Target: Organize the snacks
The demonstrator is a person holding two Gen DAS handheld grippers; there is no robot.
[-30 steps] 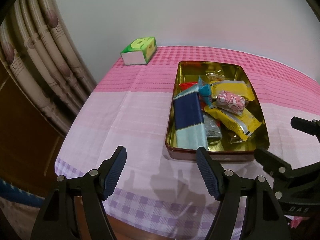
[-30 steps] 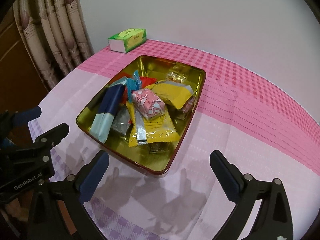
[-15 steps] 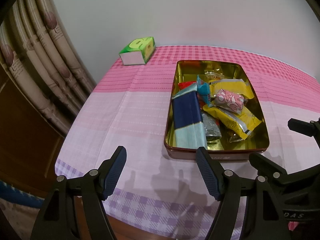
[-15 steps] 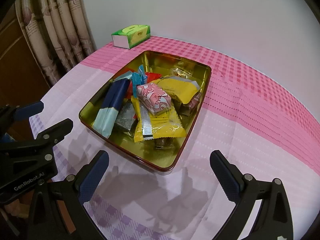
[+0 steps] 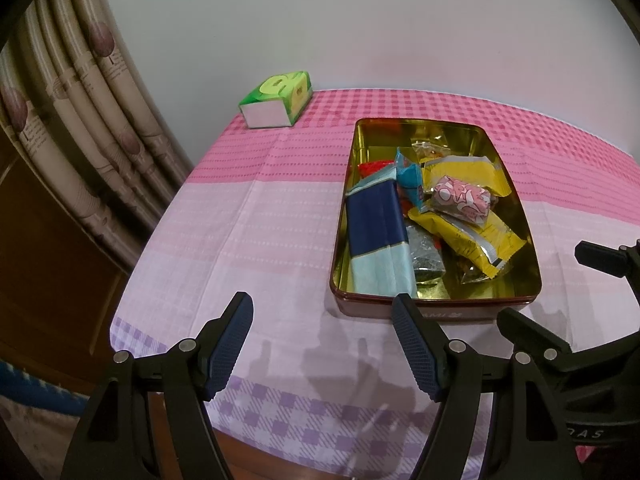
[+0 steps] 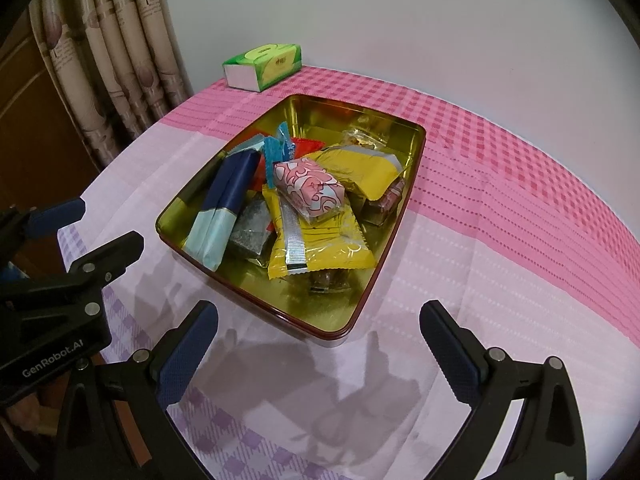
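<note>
A gold tin (image 5: 486,136) (image 6: 414,160) with a dark red outside holds several wrapped snacks on the pink tablecloth. On top lies a pink patterned packet (image 5: 462,198) (image 6: 310,188). A navy and light-blue pack (image 5: 378,236) (image 6: 224,204) leans along the tin's left side, beside yellow packets (image 5: 468,232) (image 6: 320,248). My left gripper (image 5: 322,342) is open and empty above the near table edge, left of the tin's front. My right gripper (image 6: 320,344) is open and empty just before the tin's near corner.
A green tissue box (image 5: 278,98) (image 6: 262,66) stands at the table's far left corner by the wall. Patterned curtains (image 5: 80,92) (image 6: 116,40) hang at the left. The table's near edge (image 5: 256,446) lies under the left gripper's fingers.
Both grippers have drifted slightly, so the tin sits a little higher and farther in each view. The snacks have not moved. Both stay open.
</note>
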